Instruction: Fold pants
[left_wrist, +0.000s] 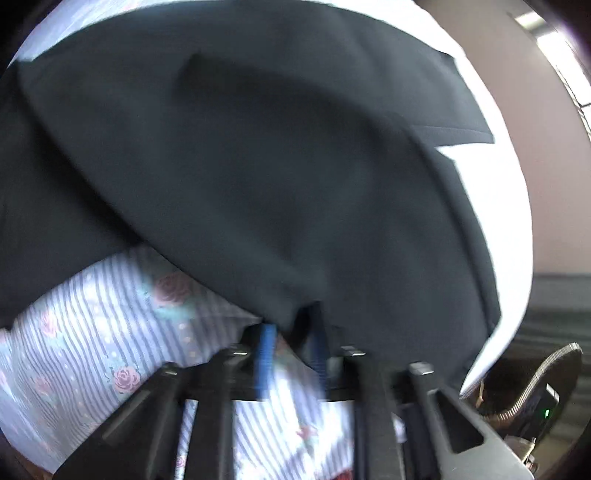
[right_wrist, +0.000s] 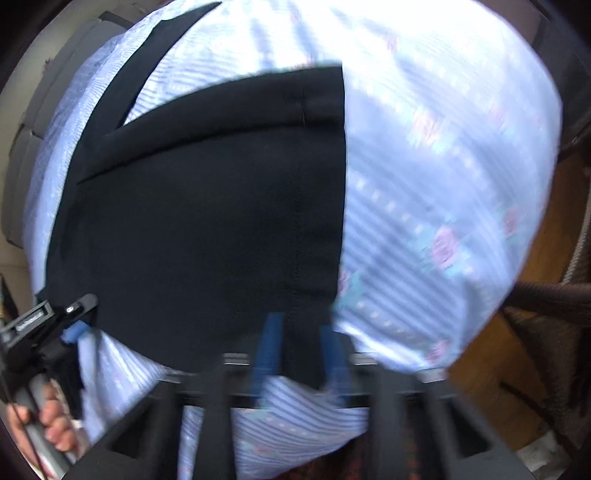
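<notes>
Both blurry: left gripper (left_wrist: 291, 350) and right gripper (right_wrist: 304, 354) pinched shut on black pants (left_wrist: 258, 166), fingertips hidden under cloth.

Striped cloth (right_wrist: 443, 166) lies bare right of the pants (right_wrist: 221, 221).

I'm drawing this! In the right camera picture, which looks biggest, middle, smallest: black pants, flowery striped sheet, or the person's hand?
1. Flowery striped sheet, though it looks close to the pants.
2. Black pants.
3. Hand, smallest, partly cut off at the edge.
</notes>
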